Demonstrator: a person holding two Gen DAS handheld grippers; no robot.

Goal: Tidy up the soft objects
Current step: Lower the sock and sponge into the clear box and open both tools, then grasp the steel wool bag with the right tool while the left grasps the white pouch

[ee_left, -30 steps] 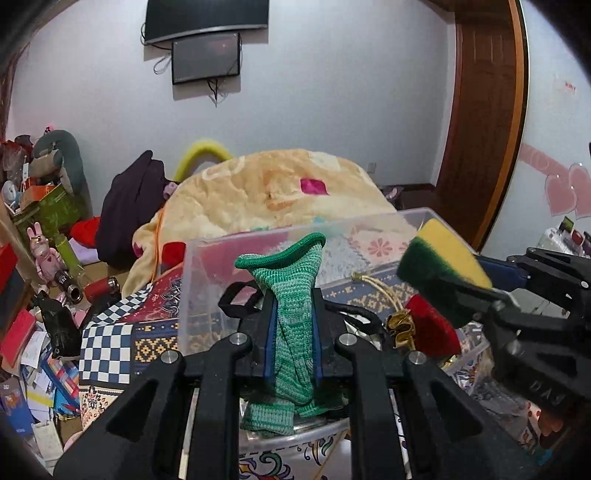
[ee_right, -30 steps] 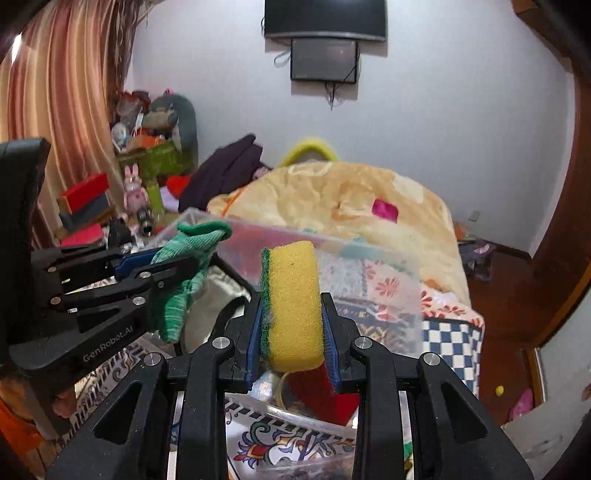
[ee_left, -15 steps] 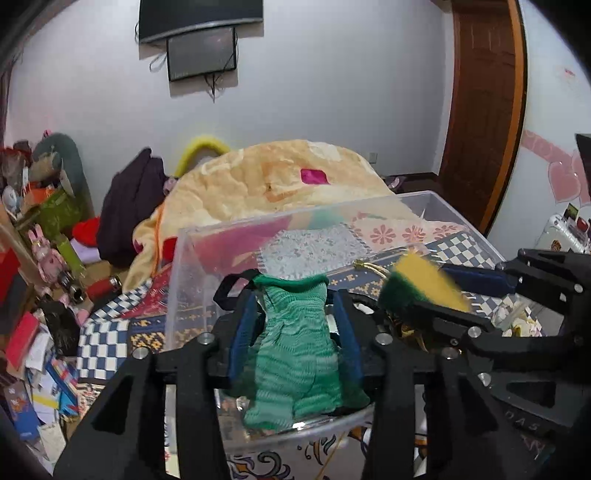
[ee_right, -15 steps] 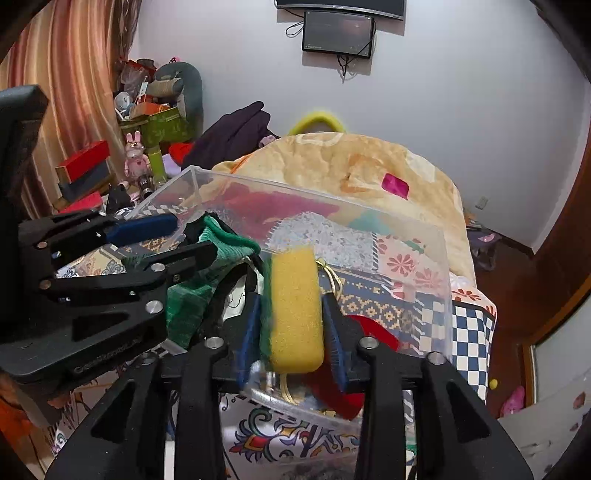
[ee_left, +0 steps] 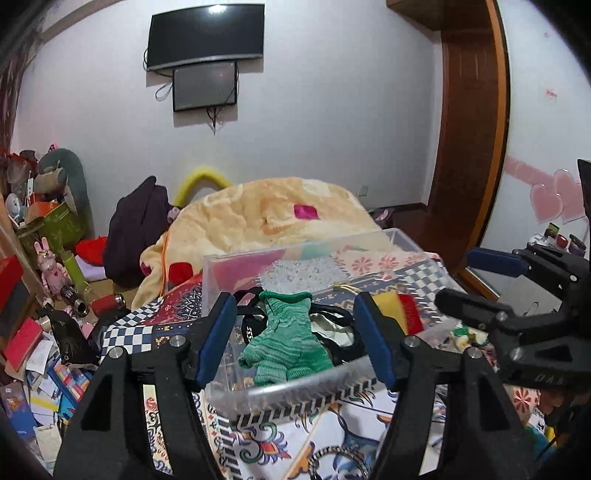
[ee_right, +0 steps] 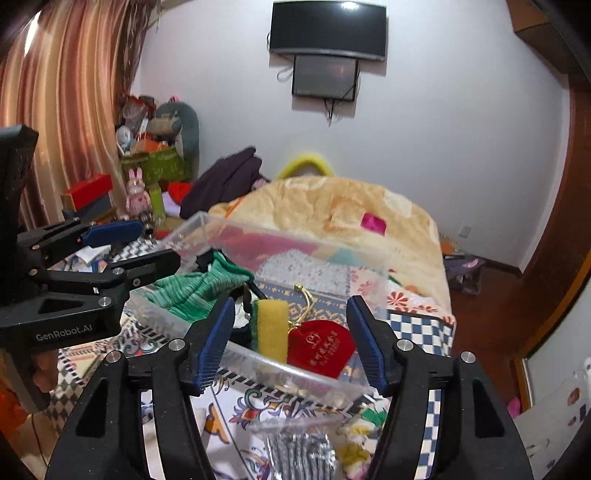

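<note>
1. The green knitted cloth point(ee_left: 286, 341) lies inside the clear plastic bin point(ee_left: 295, 387), straight ahead of the left gripper point(ee_left: 295, 341) and between its spread blue-padded fingers, touching neither pad.
2. The left gripper's jaws stand wide apart and hold nothing; they hover just over the bin's near rim.
3. The yellow-and-green sponge point(ee_right: 271, 328) stands on edge in the bin, ahead of the right gripper point(ee_right: 291, 341) and nearer its left finger, with no pad pressing it.
4. The right gripper's jaws are likewise wide apart and empty, poised above the bin's near wall.
5. A red pouch point(ee_right: 319, 347) with gold lettering leans just beside the sponge, toward the right gripper's right finger, and a gold cord rises behind it.
6. From the left wrist view the sponge and pouch sit just beyond the left gripper's right finger, with the right gripper farther out on that side.
7. The bin rests on a patterned cloth point(ee_left: 295, 443); beyond both grippers lies a peach blanket point(ee_left: 277, 218) below a wall-mounted screen point(ee_left: 205, 35).
</note>
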